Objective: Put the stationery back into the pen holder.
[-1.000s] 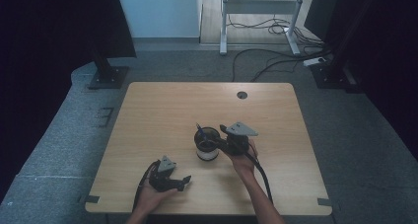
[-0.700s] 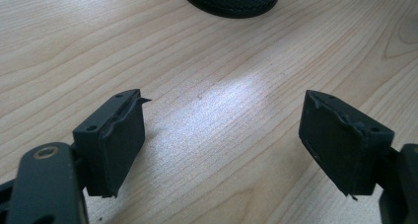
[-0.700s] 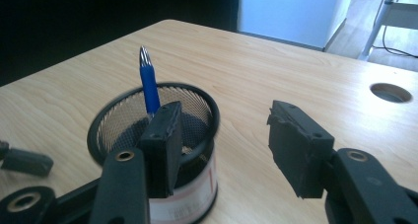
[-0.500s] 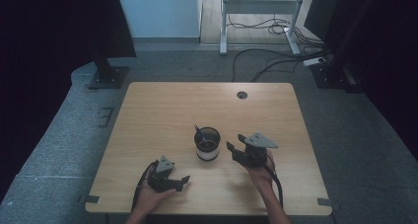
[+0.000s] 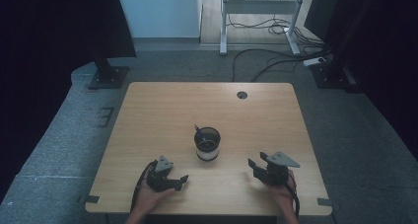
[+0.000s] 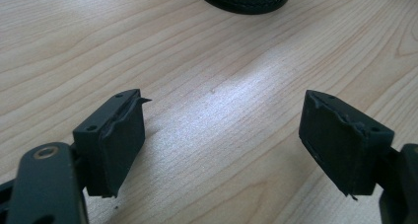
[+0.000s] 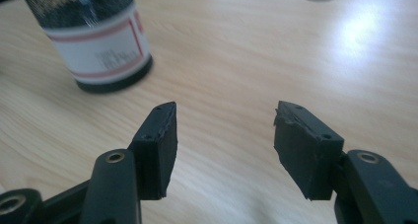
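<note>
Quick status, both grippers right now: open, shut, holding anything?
Left gripper: open, empty, over bare table.
Right gripper: open, empty, apart from the cup.

The cup's (image 7: pixel 93 41) white label carries print too blurred to read.

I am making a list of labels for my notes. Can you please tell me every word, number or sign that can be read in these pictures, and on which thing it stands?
None can be read.
Cup: small print on its white, red-lined label, too blurred to read.
</note>
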The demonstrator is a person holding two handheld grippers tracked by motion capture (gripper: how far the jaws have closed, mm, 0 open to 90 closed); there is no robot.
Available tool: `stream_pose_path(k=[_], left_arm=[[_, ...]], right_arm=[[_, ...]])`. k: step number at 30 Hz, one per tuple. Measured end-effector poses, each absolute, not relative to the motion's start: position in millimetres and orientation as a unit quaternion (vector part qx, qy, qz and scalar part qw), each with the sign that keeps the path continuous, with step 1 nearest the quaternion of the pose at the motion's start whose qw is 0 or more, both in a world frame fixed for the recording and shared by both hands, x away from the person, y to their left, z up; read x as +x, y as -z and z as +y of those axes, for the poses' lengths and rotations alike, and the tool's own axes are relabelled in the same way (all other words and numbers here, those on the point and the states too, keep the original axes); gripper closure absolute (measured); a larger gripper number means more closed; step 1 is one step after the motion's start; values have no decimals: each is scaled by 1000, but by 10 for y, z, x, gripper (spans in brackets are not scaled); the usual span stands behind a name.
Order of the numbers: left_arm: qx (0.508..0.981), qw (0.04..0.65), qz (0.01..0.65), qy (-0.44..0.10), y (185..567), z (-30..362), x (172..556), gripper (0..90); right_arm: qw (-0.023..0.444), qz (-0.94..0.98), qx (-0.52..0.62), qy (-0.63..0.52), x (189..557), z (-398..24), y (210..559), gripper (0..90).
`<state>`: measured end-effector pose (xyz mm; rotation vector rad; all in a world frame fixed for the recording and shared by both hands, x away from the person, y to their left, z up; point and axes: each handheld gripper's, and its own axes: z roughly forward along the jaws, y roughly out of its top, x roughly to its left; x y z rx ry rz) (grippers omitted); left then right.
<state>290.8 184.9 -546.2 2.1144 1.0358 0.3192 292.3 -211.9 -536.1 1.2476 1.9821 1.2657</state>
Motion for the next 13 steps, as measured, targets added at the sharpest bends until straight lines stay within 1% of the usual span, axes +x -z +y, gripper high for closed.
stream_pose_path(k=[5, 13], left_arm=[[825, 372, 406, -124, 5464, 1849, 2913, 179], [826, 369, 407, -124, 5465, 1849, 2920, 179]], right_arm=[[240, 719, 465, -458, 2911, -2225, 5413, 408], [237, 727, 465, -447, 2937, -2204, 5442, 394]])
